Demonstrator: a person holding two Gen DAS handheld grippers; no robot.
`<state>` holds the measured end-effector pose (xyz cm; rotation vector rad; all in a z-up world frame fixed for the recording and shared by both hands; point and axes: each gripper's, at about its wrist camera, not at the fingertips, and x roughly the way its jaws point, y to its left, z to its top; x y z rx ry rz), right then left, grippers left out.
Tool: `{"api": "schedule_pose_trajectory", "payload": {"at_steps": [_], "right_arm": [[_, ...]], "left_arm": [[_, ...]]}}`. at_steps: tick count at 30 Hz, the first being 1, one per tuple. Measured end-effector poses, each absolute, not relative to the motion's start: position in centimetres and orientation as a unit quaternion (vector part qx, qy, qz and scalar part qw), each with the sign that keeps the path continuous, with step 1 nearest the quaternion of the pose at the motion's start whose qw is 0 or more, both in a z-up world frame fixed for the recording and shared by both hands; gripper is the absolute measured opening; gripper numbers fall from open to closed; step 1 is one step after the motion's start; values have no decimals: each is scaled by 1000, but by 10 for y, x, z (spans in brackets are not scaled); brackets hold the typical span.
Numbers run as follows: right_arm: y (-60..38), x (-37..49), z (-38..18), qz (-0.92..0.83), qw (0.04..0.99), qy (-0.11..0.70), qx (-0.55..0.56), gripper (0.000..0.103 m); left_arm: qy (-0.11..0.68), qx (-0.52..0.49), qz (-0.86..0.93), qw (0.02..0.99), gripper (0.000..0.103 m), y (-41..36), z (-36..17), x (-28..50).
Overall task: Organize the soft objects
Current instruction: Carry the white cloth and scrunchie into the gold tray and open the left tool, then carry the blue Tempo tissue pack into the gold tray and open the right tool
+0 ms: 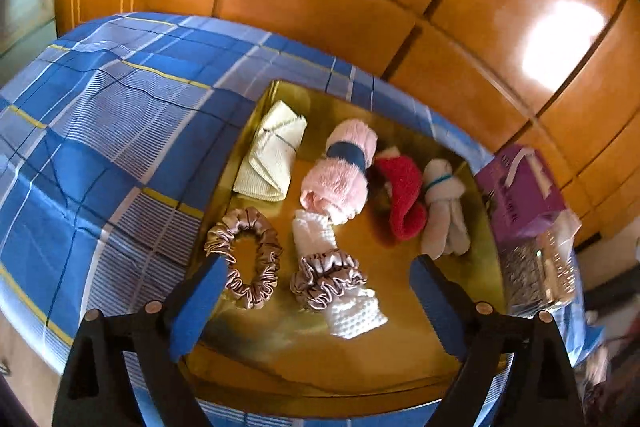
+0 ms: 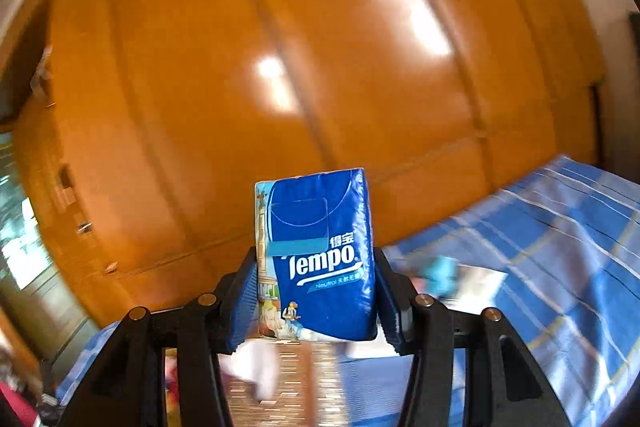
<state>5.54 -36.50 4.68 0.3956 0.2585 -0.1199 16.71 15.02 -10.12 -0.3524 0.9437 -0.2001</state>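
A gold tray lies on the blue plaid bed and holds soft things. In it are a folded cream cloth, a rolled pink towel, a red knitted piece, a small white towel doll, a white knit cloth and two satin scrunchies. My left gripper hovers open over the tray's near part, with nothing pressed between its pads. My right gripper is shut on a blue Tempo tissue pack, held upright in the air before the wardrobe.
Orange wooden wardrobe doors stand close behind the bed. A purple box and a clear plastic packet sit at the tray's right side. The plaid bedspread stretches away to the left.
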Motion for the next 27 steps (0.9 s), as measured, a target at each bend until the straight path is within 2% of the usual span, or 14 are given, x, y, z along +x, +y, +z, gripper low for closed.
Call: {"api": "schedule_pose_trajectory", "payload": {"at_steps": [6, 13, 27], "right_arm": [[-292, 84, 60, 40, 974, 142, 174, 52], [-201, 118, 40, 140, 958, 214, 130, 52], [-59, 193, -91, 231, 863, 449, 30, 52]], "left_arm": [[440, -172, -105, 875, 94, 152, -95, 157], [441, -199, -99, 870, 94, 160, -100, 151], [429, -220, -91, 871, 94, 187, -98, 141]]}}
